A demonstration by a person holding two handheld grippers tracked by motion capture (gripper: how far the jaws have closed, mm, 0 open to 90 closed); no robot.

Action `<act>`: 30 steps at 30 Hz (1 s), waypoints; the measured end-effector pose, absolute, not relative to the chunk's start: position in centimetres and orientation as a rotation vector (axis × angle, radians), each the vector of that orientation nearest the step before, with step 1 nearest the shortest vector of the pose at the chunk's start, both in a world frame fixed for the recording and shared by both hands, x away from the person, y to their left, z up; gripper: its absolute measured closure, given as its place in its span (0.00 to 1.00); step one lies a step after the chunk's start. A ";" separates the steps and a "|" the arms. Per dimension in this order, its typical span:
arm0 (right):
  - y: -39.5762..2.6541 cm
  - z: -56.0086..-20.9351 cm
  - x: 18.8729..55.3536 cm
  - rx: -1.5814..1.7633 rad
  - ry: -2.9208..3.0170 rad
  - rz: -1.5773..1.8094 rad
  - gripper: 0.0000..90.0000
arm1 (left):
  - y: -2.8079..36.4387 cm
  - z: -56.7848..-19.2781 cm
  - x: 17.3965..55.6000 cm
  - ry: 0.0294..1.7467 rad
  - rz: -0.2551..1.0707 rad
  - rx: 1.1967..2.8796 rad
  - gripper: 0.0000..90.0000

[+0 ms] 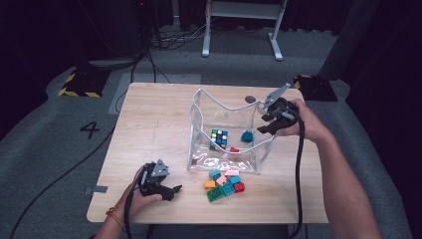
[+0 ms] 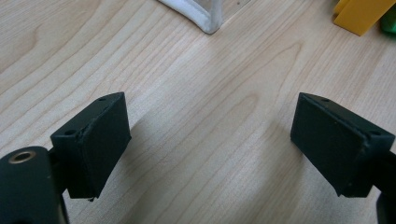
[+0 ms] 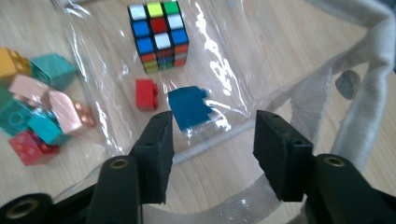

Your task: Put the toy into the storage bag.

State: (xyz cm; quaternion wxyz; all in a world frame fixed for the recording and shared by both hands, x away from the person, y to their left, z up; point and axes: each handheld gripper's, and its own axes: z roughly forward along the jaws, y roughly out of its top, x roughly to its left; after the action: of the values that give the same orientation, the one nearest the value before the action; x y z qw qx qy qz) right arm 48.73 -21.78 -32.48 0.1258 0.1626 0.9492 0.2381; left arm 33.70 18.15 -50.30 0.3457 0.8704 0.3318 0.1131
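Toys lie in and beside a clear plastic bag [image 1: 226,149] with white trim that stands open near the middle of the wooden bench [image 1: 149,124], a little toward its right edge. Inside the bag, on its floor, rest a puzzle cube [image 1: 219,138], a small red brick [image 3: 146,94] and a blue brick [image 3: 189,107]; the red and blue bricks lie just beside each other, with the cube a little beyond them in the right gripper view. The right tool [image 1: 268,119] hovers at the bag's right rim, over the side toward the bench's right edge. Its jaws stand apart with nothing pressed between them; in its own view the blue brick shows just beyond the gap, seen through the plastic. The white strap of the bag runs beside the right-hand jaw in that view. A heap of loose bricks [image 1: 225,184] in teal, pink, orange, green and red sits just outside the bag, toward the bench's near edge. The left tool [image 1: 171,191] rests low over the bench near its near-left corner, jaws spread wide over bare wood and gripping nothing.
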 end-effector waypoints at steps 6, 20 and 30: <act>-23.0 -31.9 47.8 0.475 2.691 0.869 0.42 | 18.1 -50.3 33.7 0.861 0.294 2.260 0.13; -26.5 -30.4 44.1 0.570 2.428 1.203 0.31 | 18.1 -50.3 33.7 0.862 0.294 2.259 0.13; -29.0 -30.6 41.2 0.595 2.319 1.247 0.31 | 18.1 -50.3 33.7 0.861 0.294 2.259 0.13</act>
State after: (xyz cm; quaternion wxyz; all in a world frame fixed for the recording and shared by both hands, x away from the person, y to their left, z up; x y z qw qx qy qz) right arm 41.25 -28.98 -30.55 0.2194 0.2149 0.8382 0.4506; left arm 33.70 18.14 -50.30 0.3456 0.8704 0.3318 0.1132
